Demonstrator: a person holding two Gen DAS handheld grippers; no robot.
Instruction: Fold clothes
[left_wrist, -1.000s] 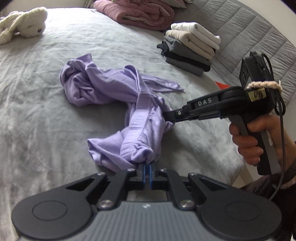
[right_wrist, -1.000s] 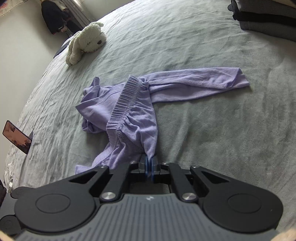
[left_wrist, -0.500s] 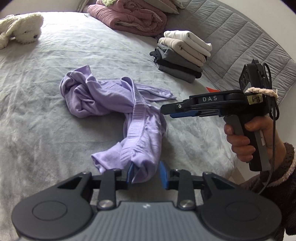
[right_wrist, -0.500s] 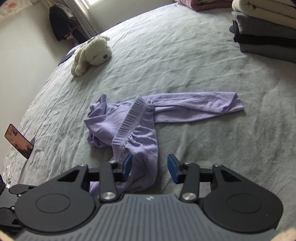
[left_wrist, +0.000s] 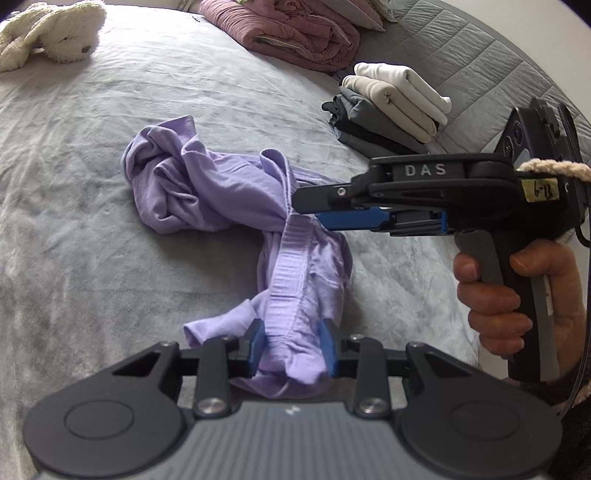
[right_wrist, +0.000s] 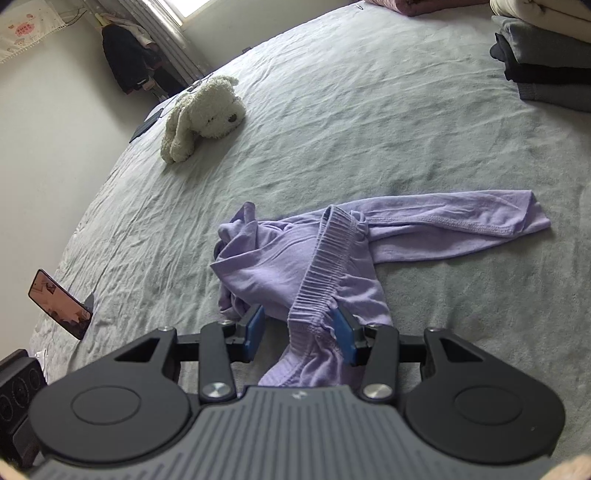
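Observation:
Crumpled lilac trousers (left_wrist: 221, 192) with a ribbed waistband (right_wrist: 325, 266) lie on the grey bed cover (left_wrist: 92, 258); one leg (right_wrist: 454, 225) stretches out to the right in the right wrist view. My left gripper (left_wrist: 291, 347) is open, its blue pads either side of the cloth near the bed's front edge. My right gripper (right_wrist: 301, 332) is open too, with the waistband lying loosely between its pads. In the left wrist view the right gripper (left_wrist: 314, 206) comes in from the right, held by a hand (left_wrist: 517, 295), just above the trousers.
A stack of folded clothes (left_wrist: 391, 103) sits at the right by the quilted headboard (left_wrist: 480, 55), with a pink bundle (left_wrist: 295, 29) behind it. A white plush dog (right_wrist: 203, 114) lies far left. A phone (right_wrist: 61, 304) stands propped at the bed's left edge.
Both grippers were shut on the trousers one second ago; both have opened and let the cloth drop onto the bed. The right gripper has drawn back and risen slightly.

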